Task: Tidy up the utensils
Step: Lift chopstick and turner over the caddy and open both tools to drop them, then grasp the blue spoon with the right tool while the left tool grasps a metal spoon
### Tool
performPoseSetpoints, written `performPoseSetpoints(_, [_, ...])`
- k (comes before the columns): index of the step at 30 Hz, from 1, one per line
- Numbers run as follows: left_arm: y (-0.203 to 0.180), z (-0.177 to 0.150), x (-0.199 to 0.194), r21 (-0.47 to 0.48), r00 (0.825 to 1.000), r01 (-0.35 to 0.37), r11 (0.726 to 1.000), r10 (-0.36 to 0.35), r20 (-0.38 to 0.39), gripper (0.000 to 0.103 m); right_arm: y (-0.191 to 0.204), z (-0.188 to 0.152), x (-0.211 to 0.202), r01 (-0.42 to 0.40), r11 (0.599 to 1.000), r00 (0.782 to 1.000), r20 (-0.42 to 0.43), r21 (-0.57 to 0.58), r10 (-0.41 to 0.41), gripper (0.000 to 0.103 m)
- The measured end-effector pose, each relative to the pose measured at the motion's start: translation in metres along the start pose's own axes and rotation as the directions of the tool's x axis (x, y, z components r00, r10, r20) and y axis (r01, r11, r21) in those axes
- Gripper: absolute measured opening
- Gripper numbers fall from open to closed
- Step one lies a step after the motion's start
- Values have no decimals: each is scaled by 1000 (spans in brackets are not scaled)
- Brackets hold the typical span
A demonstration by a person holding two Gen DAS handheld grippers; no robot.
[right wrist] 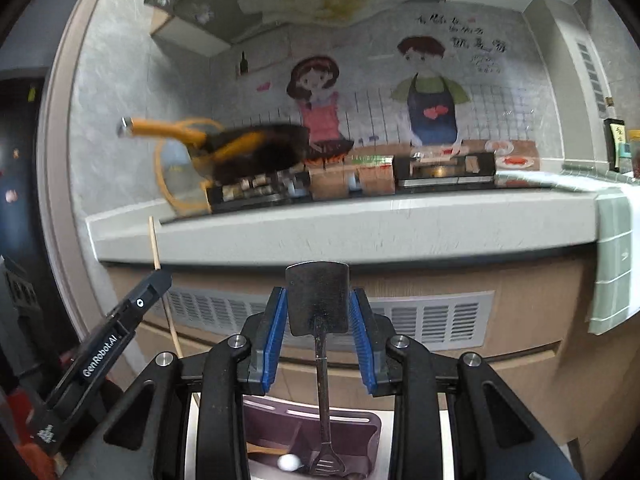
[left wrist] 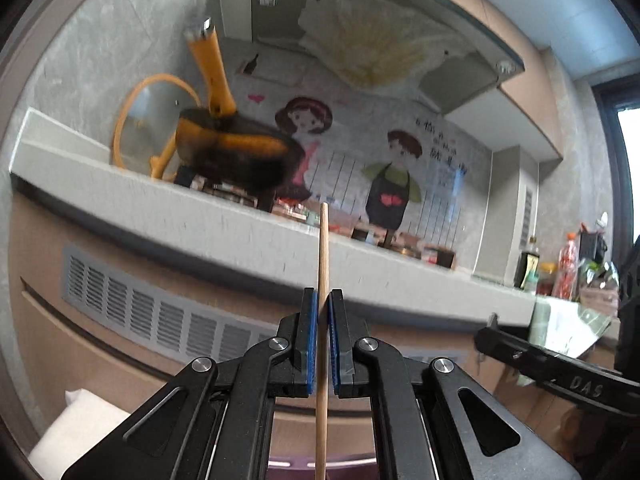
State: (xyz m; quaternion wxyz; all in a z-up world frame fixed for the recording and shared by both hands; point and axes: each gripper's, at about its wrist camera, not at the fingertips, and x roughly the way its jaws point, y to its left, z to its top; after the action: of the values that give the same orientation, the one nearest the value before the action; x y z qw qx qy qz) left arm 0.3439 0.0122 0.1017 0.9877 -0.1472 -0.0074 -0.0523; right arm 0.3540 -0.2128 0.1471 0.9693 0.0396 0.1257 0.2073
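My left gripper point(left wrist: 323, 304) is shut on a thin wooden chopstick point(left wrist: 322, 264) that stands upright between the blue pads. The chopstick point(right wrist: 154, 244) and the left gripper point(right wrist: 158, 278) also show at the left of the right wrist view. My right gripper point(right wrist: 318, 300) is shut on the flat end of a dark metal slotted spatula point(right wrist: 318, 300), which hangs down with its slotted head point(right wrist: 328, 464) inside a mauve utensil holder point(right wrist: 352, 432). The holder also has a wooden utensil point(right wrist: 266, 449) and a white spoon point(right wrist: 289, 462) in it.
A pale kitchen counter edge point(right wrist: 360, 232) runs across ahead. On it are a black pan with an orange handle point(left wrist: 240, 148), a glass lid point(left wrist: 148, 120) and a stove point(right wrist: 444, 170). Bottles point(left wrist: 568, 268) stand at right. A vent grille point(left wrist: 160, 316) is below.
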Motion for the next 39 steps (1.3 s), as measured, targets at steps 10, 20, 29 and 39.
performPoseSetpoints(10, [4,-50,35,-14,997,10,1000,-11,-81,6,-16,-51,61,9,1000,994,-105,-13,-10,29])
performPoseSetpoints(20, [10,-85,13,-41,933,85,996,-94,-346,37,-28,-86,43,-14,999,969,-249,-33,5,31])
performPoseSetpoints(29, [35,-81,-92,-30,923,-55,998,40,-382,52,-21,-108,-24,37,997,950,-306,-67,-56,31])
performPoseSetpoints(39, [52,-89,-166,47,877,-82,995,95,-471,67,6,-160,-57,-41,997,867,-497,-69,1,31])
